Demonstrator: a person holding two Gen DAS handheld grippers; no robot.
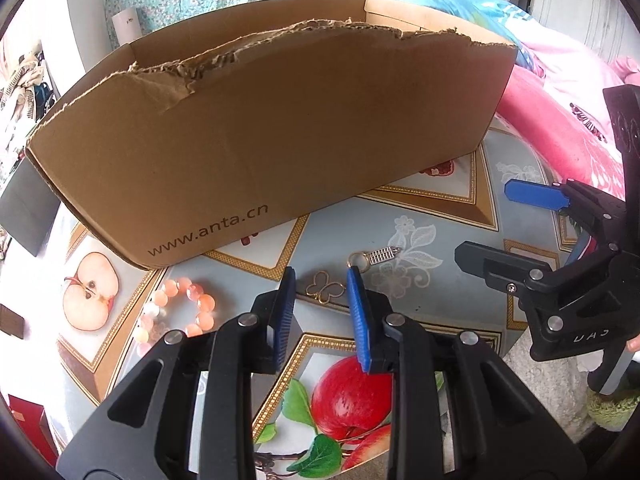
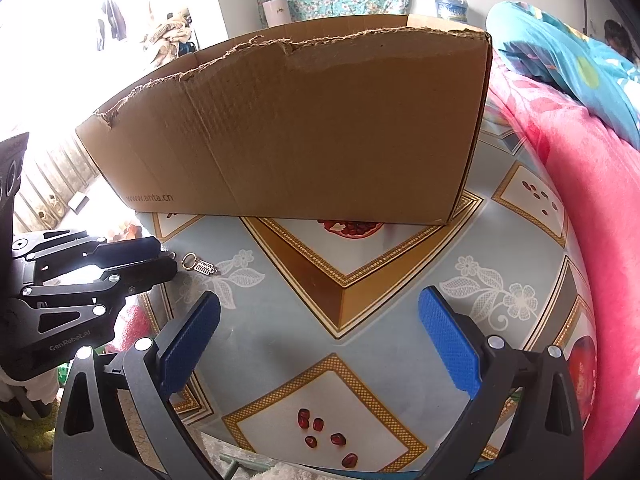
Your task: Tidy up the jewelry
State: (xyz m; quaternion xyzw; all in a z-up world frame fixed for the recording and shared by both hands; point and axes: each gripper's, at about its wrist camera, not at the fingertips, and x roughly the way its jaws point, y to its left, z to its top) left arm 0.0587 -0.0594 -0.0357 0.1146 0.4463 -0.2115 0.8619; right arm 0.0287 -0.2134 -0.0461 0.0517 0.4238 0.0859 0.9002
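Jewelry lies loose on the fruit-patterned tablecloth (image 1: 420,208) in front of the torn cardboard box (image 1: 280,140): a gold butterfly-shaped piece (image 1: 325,289), a gold ring with a small silver charm (image 1: 374,258) just beyond it, and an orange bead bracelet (image 1: 182,312) nearer the cloth's left edge. None of it is in the box yet.

The left gripper (image 1: 320,292) points steeply down at the cloth with the butterfly piece showing between its blue pads. Its jaws stand partly apart, and nothing is pressed between them. To take that piece cleanly, I judge the tips should come down squarely astride it, close enough to the cloth to catch the thin wire, and shut slowly so it does not skid away. Keeping clear of the ring beside the right pad would avoid dragging it along.

The right gripper (image 2: 320,320) hangs over bare cloth toward the table's right side, tilted downward, its jaws spread wide and empty.
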